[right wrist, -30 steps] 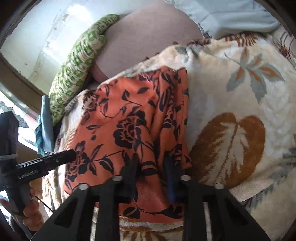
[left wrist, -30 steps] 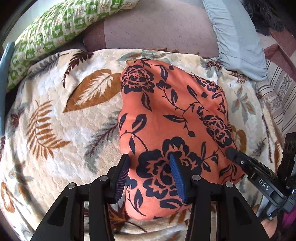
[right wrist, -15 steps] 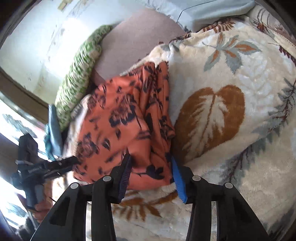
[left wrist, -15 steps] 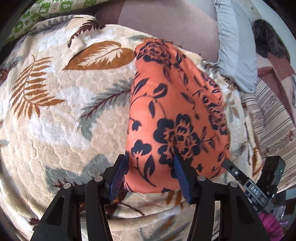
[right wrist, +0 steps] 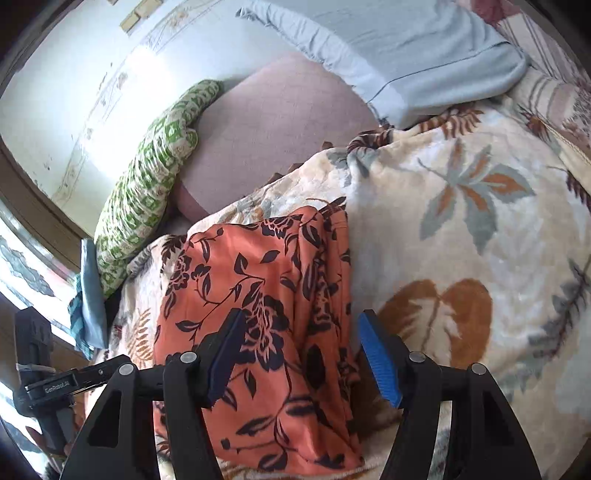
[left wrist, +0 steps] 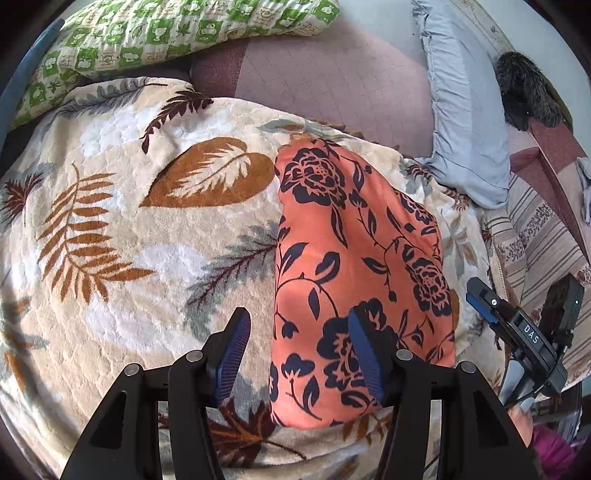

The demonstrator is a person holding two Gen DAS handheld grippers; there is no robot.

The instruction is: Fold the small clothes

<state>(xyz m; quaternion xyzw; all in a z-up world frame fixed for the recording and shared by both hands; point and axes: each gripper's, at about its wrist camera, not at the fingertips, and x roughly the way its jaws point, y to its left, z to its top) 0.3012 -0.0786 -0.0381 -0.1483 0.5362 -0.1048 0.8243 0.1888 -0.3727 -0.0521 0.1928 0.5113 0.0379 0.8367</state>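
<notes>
An orange garment with dark flowers (left wrist: 354, 266) lies folded in a long strip on a cream leaf-print blanket (left wrist: 155, 258). My left gripper (left wrist: 301, 354) is open and empty, above the strip's near left edge. My right gripper (right wrist: 304, 356) is open and empty, above the same garment (right wrist: 258, 302), near its bunched right edge. The right gripper also shows at the right in the left wrist view (left wrist: 517, 328). The left gripper shows at the lower left in the right wrist view (right wrist: 74, 380).
A green-and-white pillow (left wrist: 166, 33), a mauve cushion (left wrist: 332, 85) and a pale blue pillow (left wrist: 465, 110) lie behind the blanket. A striped cover (left wrist: 543, 236) lies to the right. A wall (right wrist: 74, 74) stands behind the bed.
Both grippers have opened wider and drawn back from the garment. The right gripper, shut on the garment's edge a second ago, has let it go. The garment now lies as a narrower strip.
</notes>
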